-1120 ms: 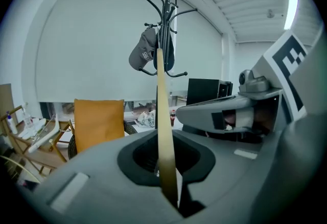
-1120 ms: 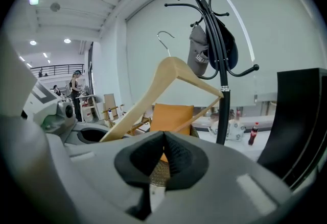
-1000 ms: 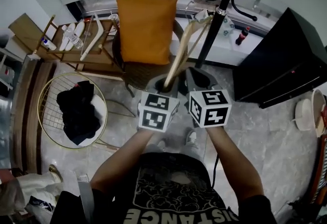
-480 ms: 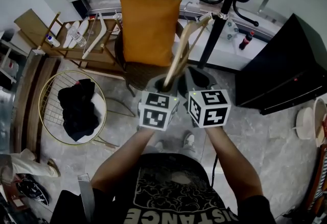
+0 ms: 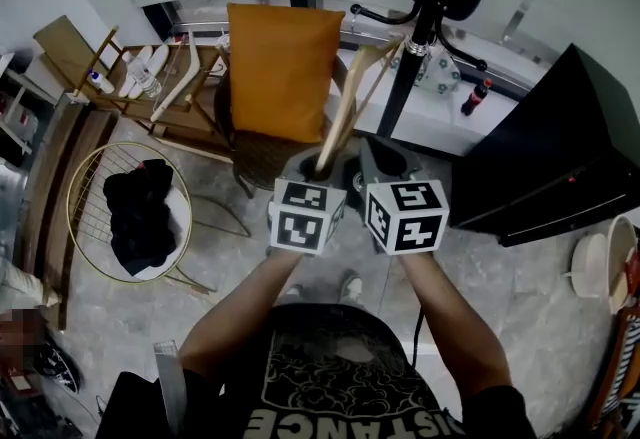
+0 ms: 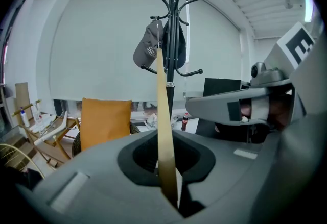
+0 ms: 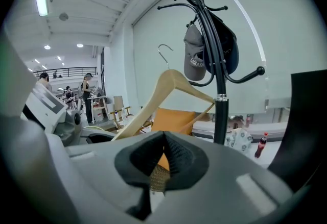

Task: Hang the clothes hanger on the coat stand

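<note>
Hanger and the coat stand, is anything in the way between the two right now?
Nothing solid fills the gap between the hanger and the coat stand. But a grey cap and a dark item hang on the upper pegs nearest its hook; the lower pegs look bare.

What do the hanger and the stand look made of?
Hanger: probably wood, going by its pale tan, smooth matte arms. Stand: probably painted metal, as it has slim black tubes with glossy highlights and a silvery collar on the pole.
</note>
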Demonstrator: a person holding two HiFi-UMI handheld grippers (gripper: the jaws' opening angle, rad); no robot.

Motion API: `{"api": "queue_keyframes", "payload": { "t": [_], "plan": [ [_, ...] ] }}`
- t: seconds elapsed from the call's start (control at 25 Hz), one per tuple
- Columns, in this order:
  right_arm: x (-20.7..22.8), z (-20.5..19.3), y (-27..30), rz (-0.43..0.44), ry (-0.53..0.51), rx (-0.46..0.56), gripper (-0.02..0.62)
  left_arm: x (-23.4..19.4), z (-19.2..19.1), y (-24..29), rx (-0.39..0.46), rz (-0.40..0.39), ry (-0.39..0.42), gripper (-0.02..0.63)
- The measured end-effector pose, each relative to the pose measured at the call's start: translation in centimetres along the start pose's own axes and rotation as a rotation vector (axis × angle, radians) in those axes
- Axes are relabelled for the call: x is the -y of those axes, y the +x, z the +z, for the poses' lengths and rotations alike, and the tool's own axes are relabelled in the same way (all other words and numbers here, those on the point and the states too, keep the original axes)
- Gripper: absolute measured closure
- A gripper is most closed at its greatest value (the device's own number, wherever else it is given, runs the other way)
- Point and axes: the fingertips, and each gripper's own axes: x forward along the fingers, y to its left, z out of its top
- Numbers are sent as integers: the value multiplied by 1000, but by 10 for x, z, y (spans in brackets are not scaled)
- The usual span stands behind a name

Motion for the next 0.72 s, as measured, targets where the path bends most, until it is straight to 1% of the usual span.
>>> {"api": "queue_keyframes", "payload": {
  "t": [0.12, 0.36, 0.72],
  "plan": [
    [14, 2, -3, 19, -5, 6, 595, 7, 7, 12, 6, 27, -3, 572],
    [41, 6, -8, 55, -15, 18, 595, 28, 11, 34, -7, 56, -22, 572],
    [49, 10, -13, 87, -36, 32, 595, 36, 23, 49, -13, 88, -61, 572]
  ]
}}
